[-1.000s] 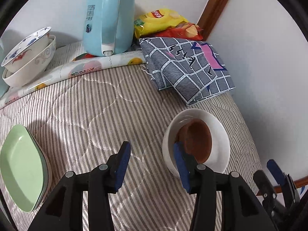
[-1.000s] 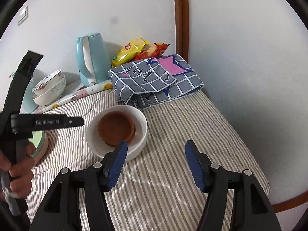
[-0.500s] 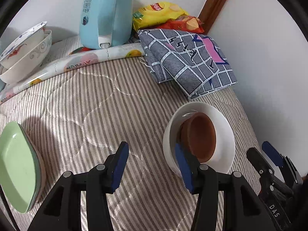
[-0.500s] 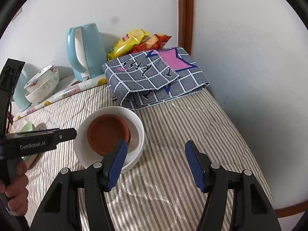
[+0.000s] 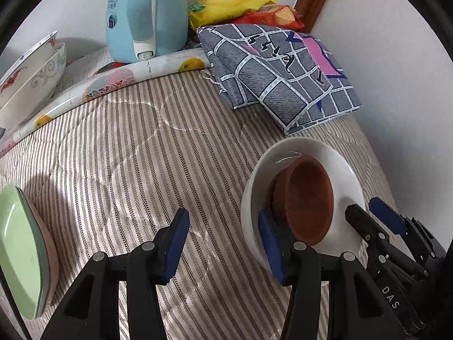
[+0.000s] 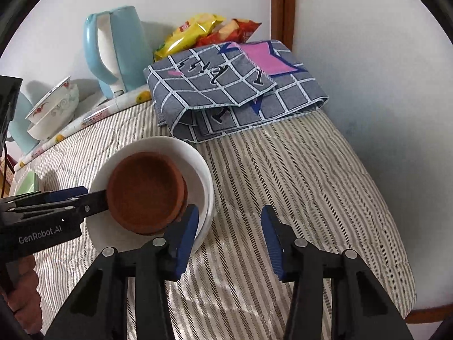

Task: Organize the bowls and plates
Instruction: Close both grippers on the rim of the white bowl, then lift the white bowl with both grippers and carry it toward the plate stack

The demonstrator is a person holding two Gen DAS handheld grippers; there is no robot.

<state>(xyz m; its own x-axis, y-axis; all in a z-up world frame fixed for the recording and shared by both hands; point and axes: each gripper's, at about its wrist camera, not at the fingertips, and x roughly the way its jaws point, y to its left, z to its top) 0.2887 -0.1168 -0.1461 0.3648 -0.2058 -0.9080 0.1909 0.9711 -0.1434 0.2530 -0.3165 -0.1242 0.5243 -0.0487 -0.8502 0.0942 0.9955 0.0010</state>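
Two open grippers, left gripper [image 5: 223, 243] and right gripper [image 6: 230, 236], flank the unsorted round brown wooden dish [image 6: 145, 194] inside a white ceramic bowl [image 6: 198, 164], neither grasped yet.

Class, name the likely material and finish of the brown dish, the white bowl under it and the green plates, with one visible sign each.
Brown dish: probably unglazed terracotta or wood; matte, no glare.
White bowl: likely glazed ceramic; smooth with a bright glint, though melamine is possible.
Green plates: glazed ceramic or plastic; even pastel colour, soft sheen. The look leaves it open.
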